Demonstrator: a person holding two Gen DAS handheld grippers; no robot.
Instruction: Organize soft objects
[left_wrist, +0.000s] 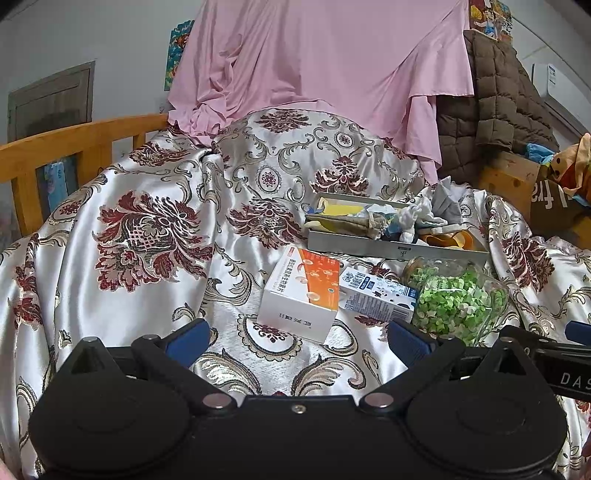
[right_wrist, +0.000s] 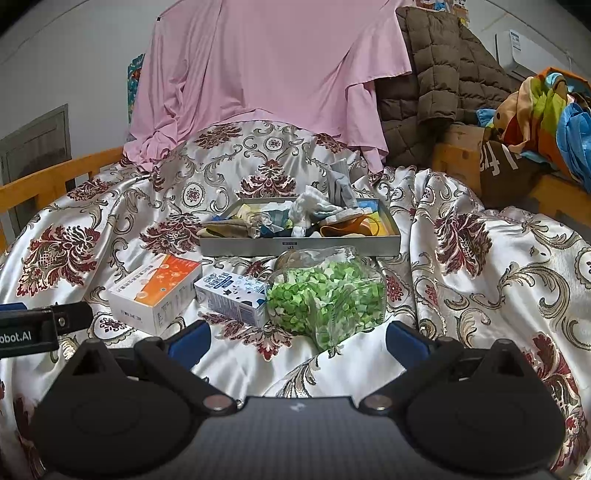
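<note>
Soft cloths (right_wrist: 295, 221) piled in tray (right_wrist: 299, 247), seemingly all gathered; left gripper (left_wrist: 295, 339) and right gripper (right_wrist: 295, 338) jaws released, empty.

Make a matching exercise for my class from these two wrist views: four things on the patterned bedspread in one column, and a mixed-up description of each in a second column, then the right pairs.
Things
1. grey tray
2. orange-and-white box
3. blue-and-white carton
4. clear jar

Descriptions
A. lies on its side, full of small green pieces
B. holds a heap of soft cloth items
C. lies between the box and the jar
D. furthest left of the four

Pairs: 1-B, 2-D, 3-C, 4-A
</note>
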